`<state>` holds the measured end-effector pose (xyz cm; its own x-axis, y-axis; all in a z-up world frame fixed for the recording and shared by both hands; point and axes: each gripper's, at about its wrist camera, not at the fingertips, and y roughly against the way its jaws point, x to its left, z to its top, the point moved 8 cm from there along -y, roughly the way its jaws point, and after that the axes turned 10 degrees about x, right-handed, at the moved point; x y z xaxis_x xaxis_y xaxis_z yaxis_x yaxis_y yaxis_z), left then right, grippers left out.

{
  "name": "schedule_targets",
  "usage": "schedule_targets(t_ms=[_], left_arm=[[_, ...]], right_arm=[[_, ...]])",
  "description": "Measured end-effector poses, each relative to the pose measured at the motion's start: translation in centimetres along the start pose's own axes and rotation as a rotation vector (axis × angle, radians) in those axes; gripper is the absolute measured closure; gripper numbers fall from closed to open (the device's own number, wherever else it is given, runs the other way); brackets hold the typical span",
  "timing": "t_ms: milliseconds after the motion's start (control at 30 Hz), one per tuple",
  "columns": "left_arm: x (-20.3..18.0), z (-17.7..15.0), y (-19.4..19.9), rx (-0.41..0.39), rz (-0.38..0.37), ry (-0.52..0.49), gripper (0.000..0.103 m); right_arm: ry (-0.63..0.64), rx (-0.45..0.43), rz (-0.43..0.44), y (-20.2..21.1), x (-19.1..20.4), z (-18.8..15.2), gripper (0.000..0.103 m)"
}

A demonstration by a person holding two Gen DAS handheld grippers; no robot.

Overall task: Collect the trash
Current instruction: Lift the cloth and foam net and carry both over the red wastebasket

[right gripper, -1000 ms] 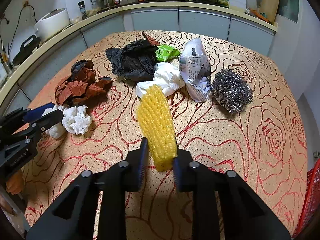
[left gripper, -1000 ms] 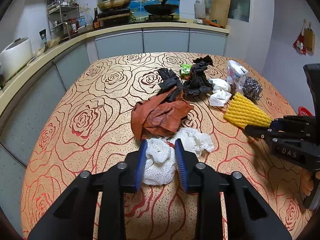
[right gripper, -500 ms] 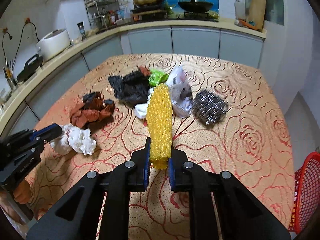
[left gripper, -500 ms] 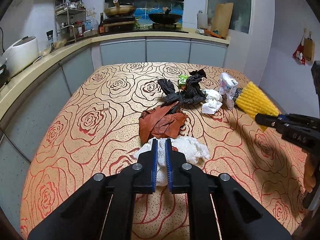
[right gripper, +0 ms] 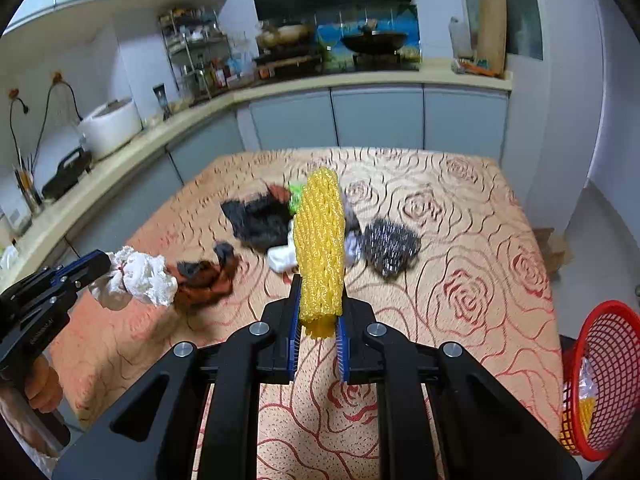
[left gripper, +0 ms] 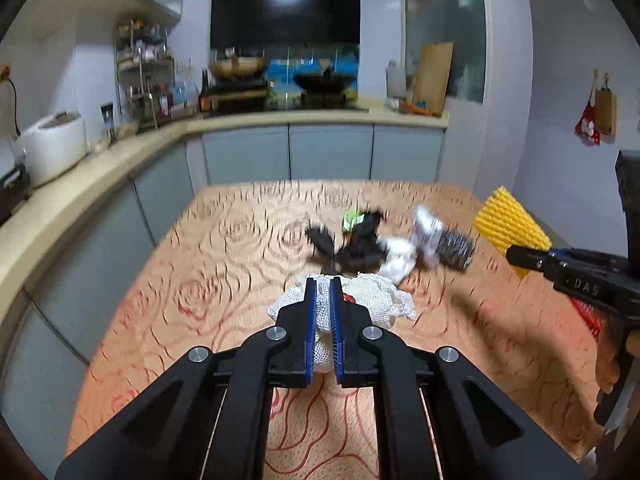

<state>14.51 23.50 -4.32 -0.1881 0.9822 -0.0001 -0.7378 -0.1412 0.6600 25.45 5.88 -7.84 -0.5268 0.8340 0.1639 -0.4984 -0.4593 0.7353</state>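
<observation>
My left claw (left gripper: 324,300) is clenched on a wad of white foam netting (left gripper: 372,300), its blue pads (left gripper: 310,332) pressed into the mesh from both sides. The netting spills out beyond the tips and hangs clear above the desk (left gripper: 208,292), which is covered in a tan cloth with a red rose pattern. From the right wrist view the same wad (right gripper: 140,276) shows at the tip of that claw (right gripper: 102,266), lifted off the cloth.

My right claw (right gripper: 318,312) is grasping a yellow foam net sleeve (right gripper: 320,240) by its lower end. The sleeve stands nearly upright between the pads and rises well above the desk (right gripper: 460,300). In the left wrist view it (left gripper: 508,224) pokes up at the right edge from the tip of the right claw (left gripper: 520,256).

Left on the cloth in a loose cluster are a crumpled black plastic bag (right gripper: 260,220), a rust-brown crumpled bag (right gripper: 204,280), a scrap of green wrapper (right gripper: 295,192), a white tissue wad (right gripper: 282,258) and a steel wool scourer (right gripper: 390,246). The scourer lies just right of the yellow sleeve as I see it. A clear printed wrapper (left gripper: 426,232) lies beside the scourer in the left wrist view, blurred.

A red mesh basket (right gripper: 600,380) stands on the floor off the right side of the desk, with something yellow and a bit of clear plastic inside it.
</observation>
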Motion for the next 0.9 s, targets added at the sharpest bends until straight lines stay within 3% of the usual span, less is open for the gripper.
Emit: schedule_targets(t_ms=[233, 900], left_arm=[[-0.7, 3.5, 2.2, -0.096, 0.038, 0.01, 0.097], [-7.6, 7.4, 3.9, -0.178, -0.068, -0.042, 0.097]], right_arm=[[0.003, -0.089, 0.008, 3.5, -0.1, 2.2, 0.088], [-0.083, -0.22, -0.066, 10.2, -5.4, 3.2, 0.088]])
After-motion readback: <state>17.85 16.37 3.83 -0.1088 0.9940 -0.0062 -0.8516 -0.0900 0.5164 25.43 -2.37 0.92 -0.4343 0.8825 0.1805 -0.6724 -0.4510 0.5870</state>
